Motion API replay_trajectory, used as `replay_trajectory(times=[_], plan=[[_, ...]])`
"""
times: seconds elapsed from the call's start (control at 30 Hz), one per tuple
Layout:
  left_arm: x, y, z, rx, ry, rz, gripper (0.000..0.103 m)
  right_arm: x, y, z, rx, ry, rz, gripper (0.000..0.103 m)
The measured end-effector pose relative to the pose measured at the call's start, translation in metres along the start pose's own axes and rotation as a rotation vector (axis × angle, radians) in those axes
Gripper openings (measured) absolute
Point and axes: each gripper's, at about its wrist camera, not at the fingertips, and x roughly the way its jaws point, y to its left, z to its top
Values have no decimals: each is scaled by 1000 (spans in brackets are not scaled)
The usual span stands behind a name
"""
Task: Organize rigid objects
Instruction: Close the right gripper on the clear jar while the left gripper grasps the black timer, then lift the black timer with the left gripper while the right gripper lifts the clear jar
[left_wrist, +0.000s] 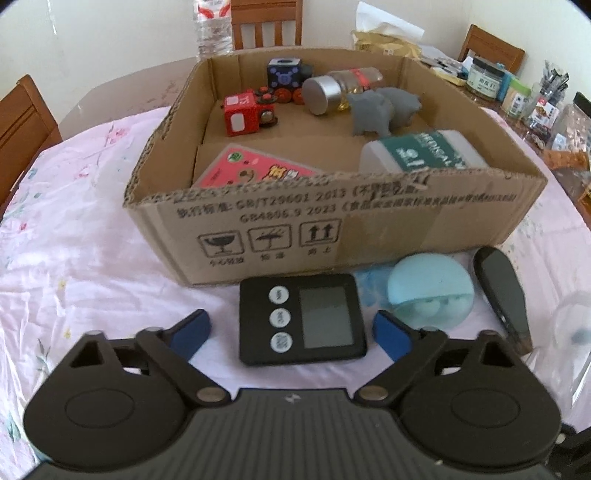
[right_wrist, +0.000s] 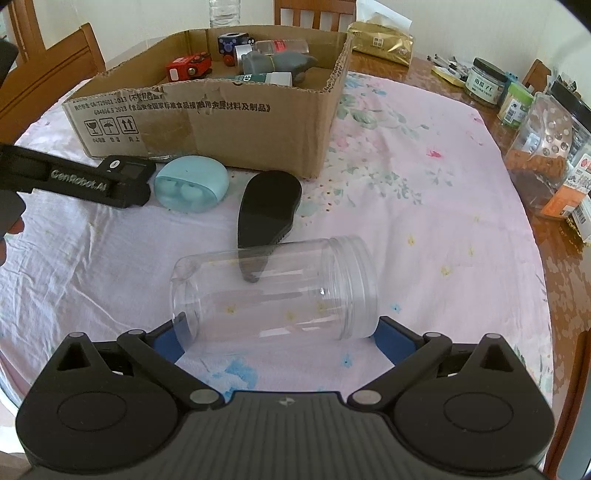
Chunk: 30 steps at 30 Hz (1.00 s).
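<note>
A pink floral cloth covers the worktop, wooden chairs around. The left gripper jaws straddle the black timer untouching; only the right view shows the right gripper jaws wide around a clear jar.

**Clearance / obstacles, table front of box**

Cardboard box near wall blocks fwd travel; a row lies along its base: black timer, blue round case, black brush, packed close, small gaps only. Clear jar on its side overlaps the brush handle. Cloth R of the jar + box is open up to the jars at table edge. Box interior: rear + R crowded w/ toys, bare floor centre-L.
</note>
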Motion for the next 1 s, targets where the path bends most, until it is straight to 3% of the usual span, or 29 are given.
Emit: replay_trajectory(times=[0.1, 0.13, 0.6, 1.0], plan=[[-1, -2, 3, 6, -16, -5, 71, 0, 0, 1, -3, -1, 2, 103], [-2, -2, 3, 7, -18, -8, 70, 0, 0, 1, -2, -1, 2, 103], [-30, 32, -31, -2, 27, 2, 71, 2, 2, 8, 8, 45, -9, 103], [-30, 32, -32, -31, 18, 21, 76, -7, 14, 23, -69, 39, -42, 102]])
